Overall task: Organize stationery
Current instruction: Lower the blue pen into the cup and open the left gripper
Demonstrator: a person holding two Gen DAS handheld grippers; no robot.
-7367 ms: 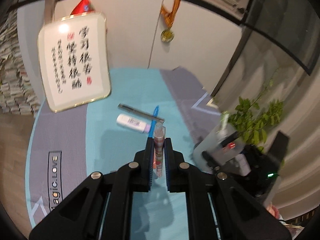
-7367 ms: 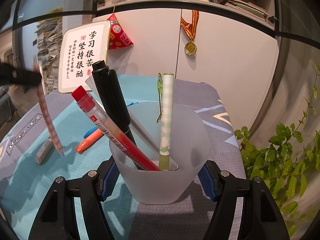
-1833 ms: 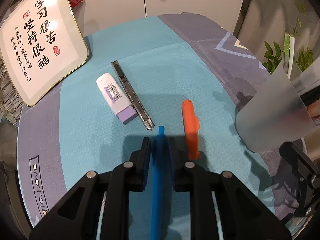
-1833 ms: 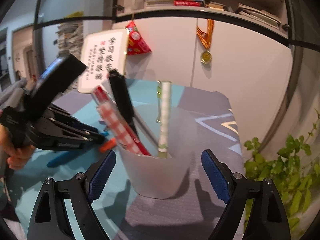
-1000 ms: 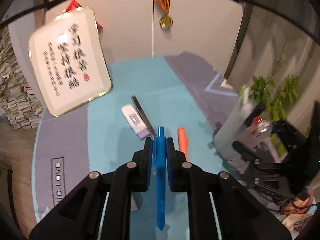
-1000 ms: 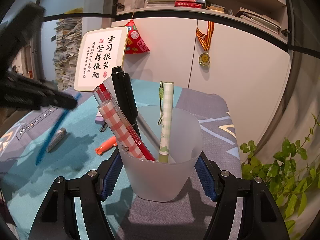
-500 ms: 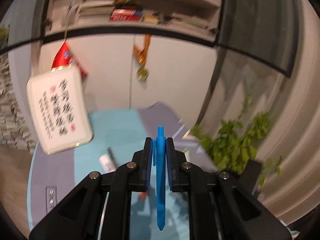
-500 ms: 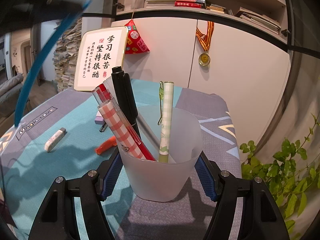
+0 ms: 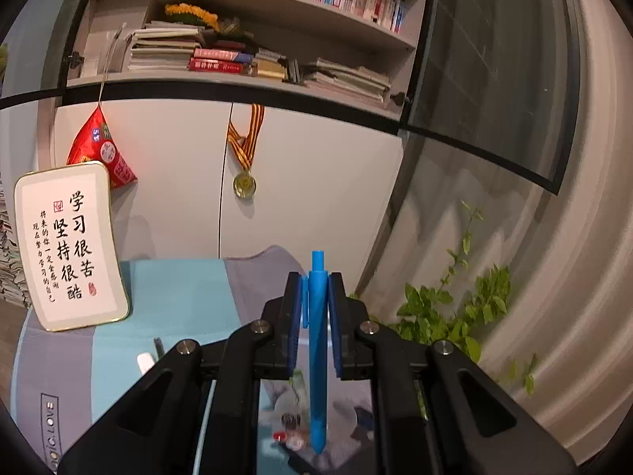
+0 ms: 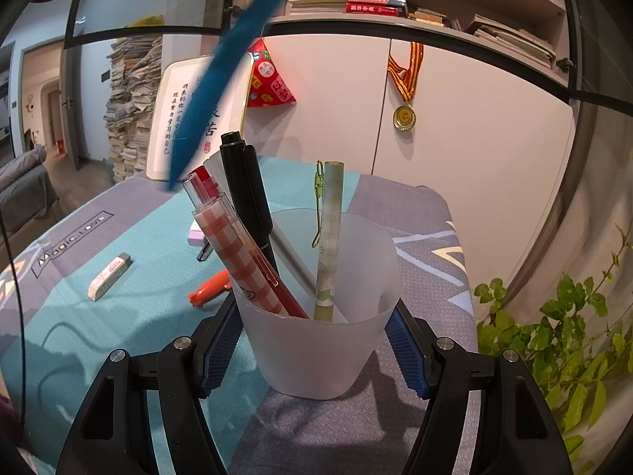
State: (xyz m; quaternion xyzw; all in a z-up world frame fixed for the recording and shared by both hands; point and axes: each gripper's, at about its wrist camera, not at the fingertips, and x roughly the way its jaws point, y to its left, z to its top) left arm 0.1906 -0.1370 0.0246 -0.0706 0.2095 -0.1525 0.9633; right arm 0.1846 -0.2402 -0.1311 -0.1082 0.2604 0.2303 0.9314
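A: Item one, left hand-held gripper [image 9: 315,297]. State?

B: Clamped on a blue pen [image 9: 317,340]. The pen stands between the blue pads, its button end poking out above the fingertips, its tip hanging below them. In the right wrist view the same pen slants in from the top, blurred, its tip near the red cap in the cup.

A: Item two, right hand-held gripper [image 10: 314,336].

B: Closed around a frosted plastic cup [image 10: 316,340], one pad pressing each side. The cup sits on the table [image 10: 348,431], on the grey part of the cloth.

A: Contents of the cup?

B: A black marker [image 10: 245,194], a red-capped pen [image 10: 205,186], a red checked pen [image 10: 237,253], a pale green pen with a clip [image 10: 330,237]. All lean against the rim.

A: Loose on the table?

B: An orange marker [image 10: 209,287] just left of the cup, a white eraser [image 10: 109,270] further left, a purple-ended item [image 10: 196,235] and a dark utility knife behind the pens, partly hidden.

A: Backdrop?

B: A framed calligraphy board [image 9: 67,245] propped at the cupboard, a medal [image 9: 244,184] on a striped ribbon, a leafy plant [image 9: 455,308] at the right.
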